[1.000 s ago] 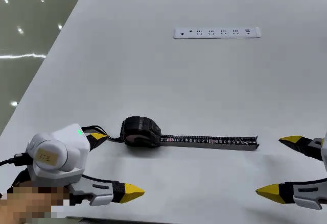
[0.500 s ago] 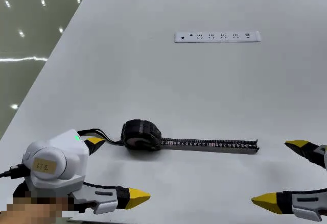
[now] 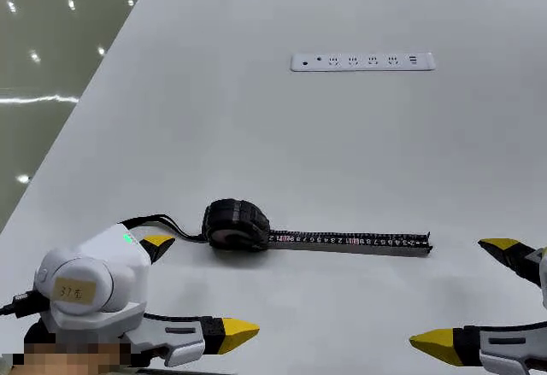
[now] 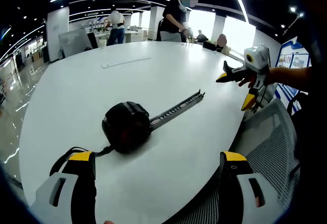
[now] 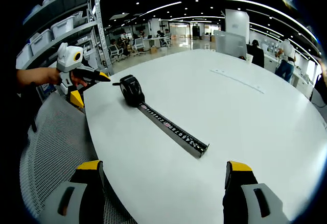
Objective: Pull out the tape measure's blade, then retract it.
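Watching from the side: the tape measure (image 3: pixel 256 230) lies flat close to the near edge of the surface (image 3: pixel 256 119), a bit left of the middle. Its black case (image 3: pixel 234 224) is at the left end. The blade (image 3: pixel 350 241) is already pulled out and runs to the right along that near edge. A power strip (image 3: pixel 362 61) sits well apart, up toward the far edge, so it's out of the way.

Neither tool has hold of anything. The left hand-held gripper (image 3: pixel 207 286) hangs near the case with its jaws spread wide and nothing between them. The right hand-held gripper (image 3: pixel 453 291) is near the blade's end hook (image 3: pixel 427 242), just as wide open and just as empty.

So I'd say the pull-out half looks done and the retract is what's left. My two cents on doing it well:

- Bring the left one in over the case and squeeze its flat sides, so it can't skid toward the edge.
- Keep clear of the strap (image 3: pixel 158 219) trailing off the back.
- Pinch the blade lightly near the hook with the right one and walk it back in, instead of letting it snap home.
- I can't make out a lock button from here, so I'd find that first.
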The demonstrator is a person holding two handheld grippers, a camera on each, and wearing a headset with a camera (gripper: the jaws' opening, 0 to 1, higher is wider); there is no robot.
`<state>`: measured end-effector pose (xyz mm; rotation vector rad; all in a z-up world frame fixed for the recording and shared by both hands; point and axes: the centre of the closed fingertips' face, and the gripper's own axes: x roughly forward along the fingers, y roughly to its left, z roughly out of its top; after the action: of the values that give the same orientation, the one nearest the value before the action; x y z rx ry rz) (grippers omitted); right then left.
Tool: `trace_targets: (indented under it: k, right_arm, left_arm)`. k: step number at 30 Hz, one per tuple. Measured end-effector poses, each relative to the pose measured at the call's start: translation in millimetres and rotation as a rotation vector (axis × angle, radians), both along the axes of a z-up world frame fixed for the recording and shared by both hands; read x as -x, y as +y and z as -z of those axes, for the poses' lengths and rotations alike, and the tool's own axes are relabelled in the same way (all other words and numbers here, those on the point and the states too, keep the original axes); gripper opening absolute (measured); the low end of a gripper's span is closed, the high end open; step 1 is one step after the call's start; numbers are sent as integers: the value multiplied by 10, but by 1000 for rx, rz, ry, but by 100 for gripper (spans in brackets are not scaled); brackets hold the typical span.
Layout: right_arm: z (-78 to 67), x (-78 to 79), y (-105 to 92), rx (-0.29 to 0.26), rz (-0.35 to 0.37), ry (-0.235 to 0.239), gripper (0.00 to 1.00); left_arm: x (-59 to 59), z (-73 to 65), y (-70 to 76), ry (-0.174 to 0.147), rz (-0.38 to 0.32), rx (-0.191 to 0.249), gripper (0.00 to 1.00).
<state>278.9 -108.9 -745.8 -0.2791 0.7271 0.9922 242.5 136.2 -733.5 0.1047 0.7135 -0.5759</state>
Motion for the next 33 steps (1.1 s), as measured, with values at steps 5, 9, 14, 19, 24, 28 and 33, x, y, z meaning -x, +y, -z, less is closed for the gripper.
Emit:
trace_targets:
  k: [5, 9, 14, 19, 24, 28, 33]
  right_arm:
    - [-17, 8, 6, -4, 41, -1, 99]
    - [-40, 56, 71, -21, 70, 6, 99]
    - [-73, 88, 134, -30, 97, -5, 99]
    - [-101, 97, 181, -27, 136, -14, 99]
    - [-139, 135, 250, -35, 157, -11, 99]
    - [-185, 134, 289, -39, 197, -16, 99]
    - [-260, 137, 350, -50, 235, -22, 99]
  left_arm:
    - [2, -14, 6, -5, -33, 0, 99]
    - [9, -28, -5, -11, -54, 1, 99]
    - [5, -39, -40, -21, -80, 1, 99]
    - [-1, -41, -76, -25, -108, 2, 99]
    - [1, -30, -74, -10, -136, -8, 99]
    - [-10, -63, -16, -12, -172, -5, 99]
    - [-20, -142, -6, -15, -206, 5, 99]
